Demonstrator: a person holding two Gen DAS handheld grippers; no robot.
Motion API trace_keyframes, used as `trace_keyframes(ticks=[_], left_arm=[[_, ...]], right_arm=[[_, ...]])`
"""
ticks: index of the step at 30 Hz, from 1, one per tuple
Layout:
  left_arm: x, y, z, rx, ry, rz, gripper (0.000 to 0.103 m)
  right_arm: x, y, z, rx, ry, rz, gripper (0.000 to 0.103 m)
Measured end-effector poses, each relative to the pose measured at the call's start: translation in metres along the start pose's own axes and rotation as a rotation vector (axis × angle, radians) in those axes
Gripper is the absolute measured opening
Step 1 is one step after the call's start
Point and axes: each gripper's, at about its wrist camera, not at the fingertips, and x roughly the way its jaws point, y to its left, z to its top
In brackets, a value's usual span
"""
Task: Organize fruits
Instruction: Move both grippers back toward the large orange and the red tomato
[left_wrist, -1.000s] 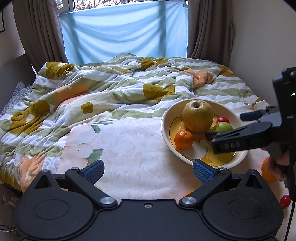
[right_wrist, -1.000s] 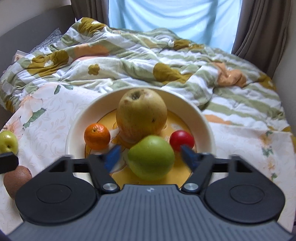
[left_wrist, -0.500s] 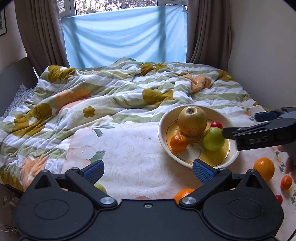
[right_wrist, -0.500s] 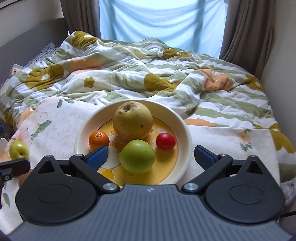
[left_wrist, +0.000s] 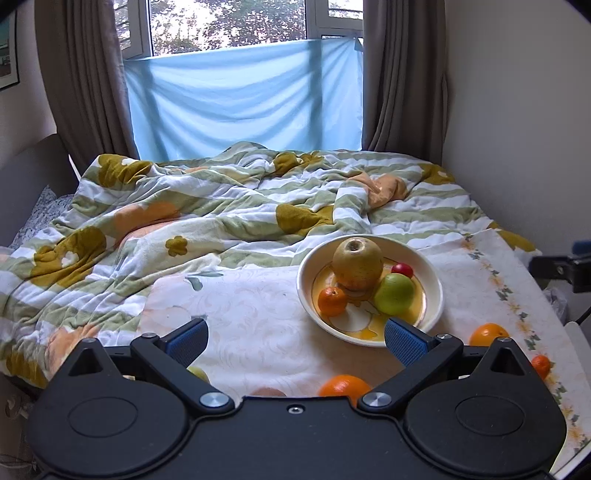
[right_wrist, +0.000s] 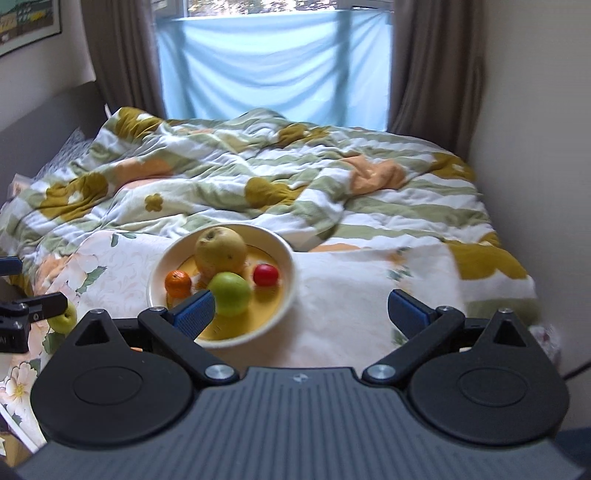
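A cream bowl (left_wrist: 436, 295) (right_wrist: 288, 258) on the bed's floral cloth holds a big yellow-brown pear (left_wrist: 357, 264) (right_wrist: 220, 250), a green apple (left_wrist: 394, 292) (right_wrist: 229, 293), a small mandarin (left_wrist: 332, 301) (right_wrist: 178, 283) and a small red fruit (left_wrist: 402, 270) (right_wrist: 265, 274). My left gripper (left_wrist: 295, 338) is open and empty, short of the bowl. My right gripper (right_wrist: 300, 309) is open and empty too, pulled back from the bowl. Loose oranges (left_wrist: 488, 334) (left_wrist: 344, 384), a mandarin (left_wrist: 540, 366) and a green apple (right_wrist: 63, 319) lie on the cloth.
A rumpled striped quilt (left_wrist: 221, 210) covers the far half of the bed. A wall (left_wrist: 517, 110) runs close along the right side; curtains and a blue sheet hang over the window behind. The left gripper's body (right_wrist: 22, 314) shows at the right wrist view's left edge.
My right gripper opened, left the green apple in the bowl and drew back and up. My left gripper also rose and backed away, bringing more loose fruit into view.
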Motion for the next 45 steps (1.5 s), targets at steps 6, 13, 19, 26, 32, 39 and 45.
trace_keyframes(ticks=[6, 13, 19, 26, 32, 39, 45], left_arm=[[-0.011, -0.015, -0.021, -0.006, 0.007, 0.005, 0.103], [-0.010, -0.029, -0.049, -0.013, 0.006, -0.005, 0.103], [-0.002, -0.037, -0.064, -0.013, -0.016, 0.021, 0.103], [0.020, -0.042, -0.079, 0.015, -0.027, 0.032, 0.102], [0.048, -0.049, -0.087, 0.037, 0.002, 0.025, 0.093], [0.076, -0.053, -0.088, 0.080, 0.049, 0.033, 0.082], [0.093, -0.051, -0.087, 0.054, 0.093, 0.024, 0.073]], right_arm=[[-0.023, -0.019, -0.027, 0.027, 0.028, -0.014, 0.103], [-0.031, -0.025, -0.067, 0.026, 0.047, -0.028, 0.103], [-0.026, -0.019, -0.096, 0.014, 0.056, -0.062, 0.103], [-0.014, -0.014, -0.125, 0.020, 0.053, -0.051, 0.103], [0.001, -0.012, -0.146, 0.028, 0.081, -0.050, 0.103], [0.017, -0.005, -0.163, 0.005, 0.133, -0.044, 0.094], [0.025, 0.000, -0.167, -0.007, 0.155, -0.031, 0.085]])
